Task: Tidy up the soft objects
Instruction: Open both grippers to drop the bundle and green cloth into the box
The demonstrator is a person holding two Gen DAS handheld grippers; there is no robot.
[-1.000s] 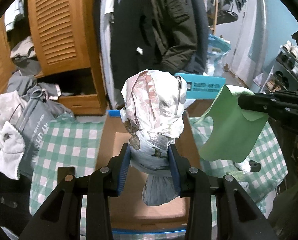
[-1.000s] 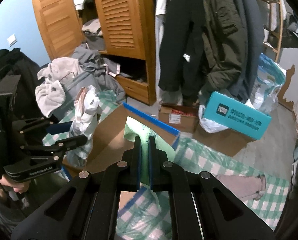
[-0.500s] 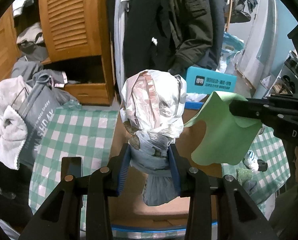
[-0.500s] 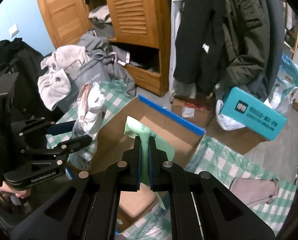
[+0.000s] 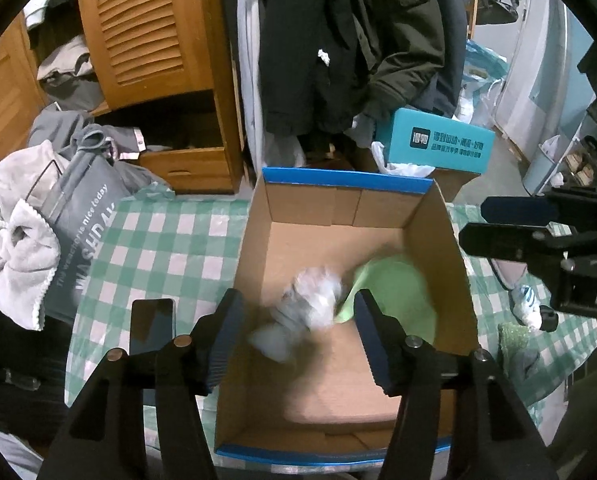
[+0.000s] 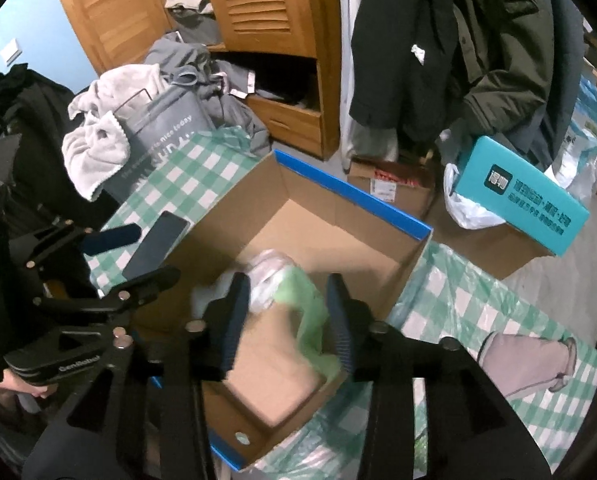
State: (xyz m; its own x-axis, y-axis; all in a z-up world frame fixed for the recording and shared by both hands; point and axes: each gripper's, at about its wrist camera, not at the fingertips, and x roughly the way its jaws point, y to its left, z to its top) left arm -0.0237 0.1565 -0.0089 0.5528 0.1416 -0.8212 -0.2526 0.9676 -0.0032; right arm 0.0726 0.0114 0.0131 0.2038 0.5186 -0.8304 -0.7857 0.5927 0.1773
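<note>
- Left gripper (image 5: 296, 326), bottom centre of its own view: jaws opening, nothing between the pads. White plastic bundle (image 5: 304, 314) is blurred, loose inside the cardboard box (image 5: 346, 188), lying mid-floor.
- Right gripper (image 6: 286, 320), bottom centre of its view: jaws opening, pads clear of the green cloth (image 6: 308, 308), which lies slumped in the box's lower right corner, touching the bundle.
- Risk: cloth sits high against the near wall; it looks liable to drape over the rim or snag a finger when the hand lifts.
- Risk: both grippers hang over one box, near each other; lifting together could knock them.
- Risk: phone (image 6: 156, 242) lies just beside the box's left wall, under the left gripper's path; a careless sweep could shove it.
- Room: box floor mostly bare toward the blue-edged far wall. Checked cloth (image 5: 158, 248) open at left; laundry bag (image 5: 82, 240) crowds far left.
</note>
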